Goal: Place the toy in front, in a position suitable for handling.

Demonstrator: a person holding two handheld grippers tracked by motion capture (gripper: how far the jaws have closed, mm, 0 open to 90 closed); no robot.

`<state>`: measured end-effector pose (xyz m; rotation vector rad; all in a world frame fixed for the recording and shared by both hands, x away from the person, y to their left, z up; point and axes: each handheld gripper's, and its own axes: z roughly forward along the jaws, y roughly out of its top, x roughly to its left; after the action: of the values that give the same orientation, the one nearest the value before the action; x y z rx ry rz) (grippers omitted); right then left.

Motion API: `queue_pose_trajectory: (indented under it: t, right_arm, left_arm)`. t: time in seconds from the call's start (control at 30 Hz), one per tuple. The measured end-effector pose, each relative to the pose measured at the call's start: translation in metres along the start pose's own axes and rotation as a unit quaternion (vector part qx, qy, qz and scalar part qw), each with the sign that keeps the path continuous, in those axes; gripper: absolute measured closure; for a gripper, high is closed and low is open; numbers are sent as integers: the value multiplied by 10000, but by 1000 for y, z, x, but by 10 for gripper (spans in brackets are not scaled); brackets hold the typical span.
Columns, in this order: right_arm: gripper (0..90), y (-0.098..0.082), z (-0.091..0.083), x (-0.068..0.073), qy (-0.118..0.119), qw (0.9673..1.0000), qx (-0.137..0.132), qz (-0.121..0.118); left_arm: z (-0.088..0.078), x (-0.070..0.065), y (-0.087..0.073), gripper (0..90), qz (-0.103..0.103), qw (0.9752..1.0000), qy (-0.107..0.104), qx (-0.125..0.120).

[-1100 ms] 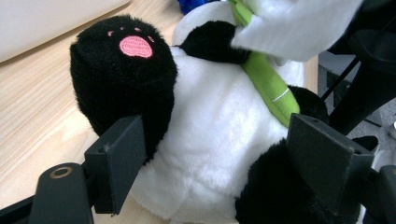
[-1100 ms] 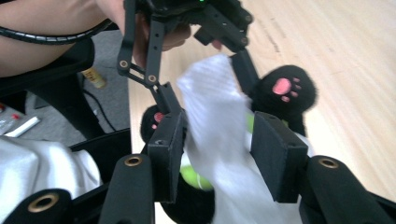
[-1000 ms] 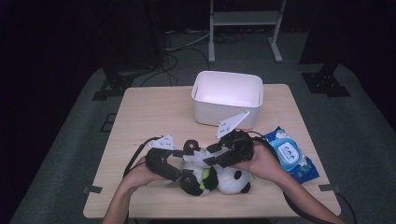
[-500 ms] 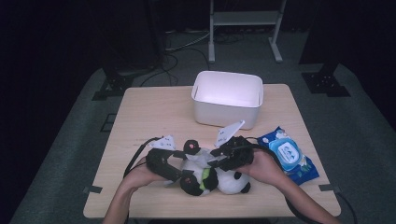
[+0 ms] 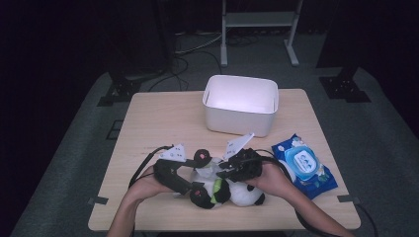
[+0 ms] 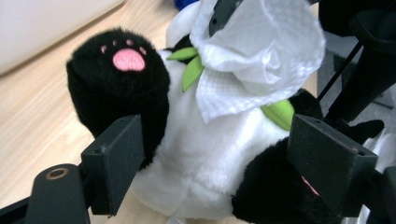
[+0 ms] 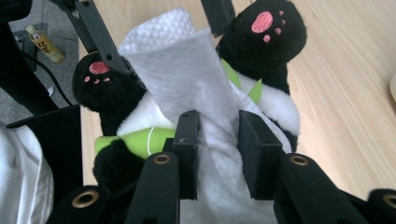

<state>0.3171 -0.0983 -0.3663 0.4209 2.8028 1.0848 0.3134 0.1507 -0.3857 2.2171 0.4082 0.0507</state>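
Since the earlier frames the right gripper (image 5: 232, 170) has sunk a little onto the panda plush toy (image 5: 232, 190) at the lower middle of the high view, its jaws just closing on the white wet wipe (image 7: 196, 93), which is bunched between their pads. Meanwhile the left gripper (image 5: 190, 185) has its jaws spread wide around the toy's belly and black leg, steadying it. Toy and wipe are both light, soft and yielding, so the toy is best held across its body; print on the blue wipes pack (image 5: 304, 165) is too small to read.
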Motion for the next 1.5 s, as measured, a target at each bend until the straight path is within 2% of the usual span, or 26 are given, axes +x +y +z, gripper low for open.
queue_pose_trajectory:
  t: [0.17, 0.27, 0.37, 0.4, 0.5, 0.57, 0.67, 0.73, 0.87, 1.0, 1.1, 1.17, 1.2, 1.33, 1.4, 1.5]
  right_arm:
    - [700, -5, -3, 6, 10, 10000, -54, -4]
    - [708, -8, -6, 10, 33, 9999, -106, -37]
    - [716, -10, -8, 15, 54, 9999, -137, -44]
    - [725, -10, -10, 18, 27, 9999, -103, -113]
    - [748, -8, -12, 20, 17, 9999, -80, -142]
    - [778, -6, -16, 21, -43, 9998, -74, -191]
    - [800, 3, -20, 18, -34, 9998, -91, -158]
    - [801, 6, -19, 16, -26, 9998, -97, -195]
    - [803, 20, -9, 8, 21, 9998, -50, -180]
    - [806, 27, -7, 4, 2, 9999, -79, -148]
    - [815, 34, -5, 1, 14, 9998, -167, -136]
    - [820, 43, -5, -4, -1, 9993, -376, -3]
    - [820, 46, -4, -6, -49, 9993, -384, 0]
    - [820, 51, 3, -13, -172, 9994, -283, 44]
    - [827, 50, 13, -17, -151, 9998, -140, 75]
    - [834, 49, 14, -17, -154, 9998, -106, 60]
  left_arm:
    - [-5, -7, 5, 168, 193, 9998, 96, -42]
    - [-10, -10, 9, 168, 297, 9994, 105, -167]
    - [-11, -12, 11, 168, 317, 9989, 191, -274]
    - [-9, -12, 11, 155, 343, 9986, 308, -264]
    - [-6, -11, 9, 135, 329, 9986, 383, -164]
    - [-4, -8, 7, 135, 277, 9989, 353, -140]
    - [0, -4, 3, 136, 146, 9994, 311, -101]
    - [1, -3, 3, 135, 143, 9994, 317, -74]
    - [6, 0, -1, 135, 89, 9992, 388, 53]
    - [8, 2, -3, 136, 38, 9993, 373, 55]
    - [9, 2, -3, 137, 21, 9994, 335, 48]
    - [9, 1, -3, 137, 15, 9994, 334, 55]
    - [9, 1, -3, 137, 12, 9994, 330, 55]
    - [10, 2, -3, 137, 7, 9994, 334, 42]
    - [11, 3, -5, 137, -37, 9993, 360, 68]
    - [11, 4, -5, 140, -70, 9994, 324, 28]
